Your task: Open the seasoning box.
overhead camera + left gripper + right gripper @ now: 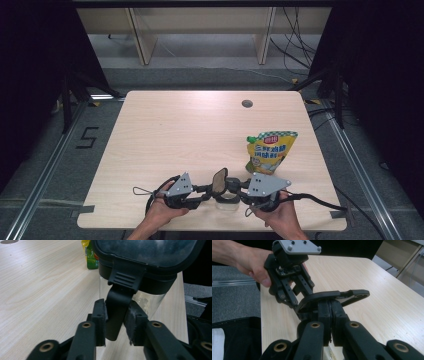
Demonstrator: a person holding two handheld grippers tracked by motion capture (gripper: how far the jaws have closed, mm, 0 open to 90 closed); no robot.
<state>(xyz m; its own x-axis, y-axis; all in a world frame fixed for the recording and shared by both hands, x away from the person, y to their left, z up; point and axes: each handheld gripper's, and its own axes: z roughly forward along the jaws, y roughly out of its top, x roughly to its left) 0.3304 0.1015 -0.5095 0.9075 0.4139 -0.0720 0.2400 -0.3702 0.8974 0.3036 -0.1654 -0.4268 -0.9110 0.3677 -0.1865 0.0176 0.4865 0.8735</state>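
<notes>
A clear container (228,199) with a black lid (219,181) sits near the table's front edge, between my two grippers. In the left gripper view my left gripper (116,317) is shut on the lid's black latch tab (117,302), one pad on each side; the clear wall (150,300) shows below the lid (150,250). My right gripper (329,308) is shut on the lid's black rim (324,296) from the opposite side. The left gripper (298,298) and its hand (249,260) face it. From above, the left gripper (206,189) and right gripper (239,188) meet at the lid.
A yellow-green sauce pouch (270,152) stands just behind the right gripper, also seen as the pouch (91,255). A round cable hole (247,104) lies at the table's far side. Cables trail from both grippers along the wooden table (175,135).
</notes>
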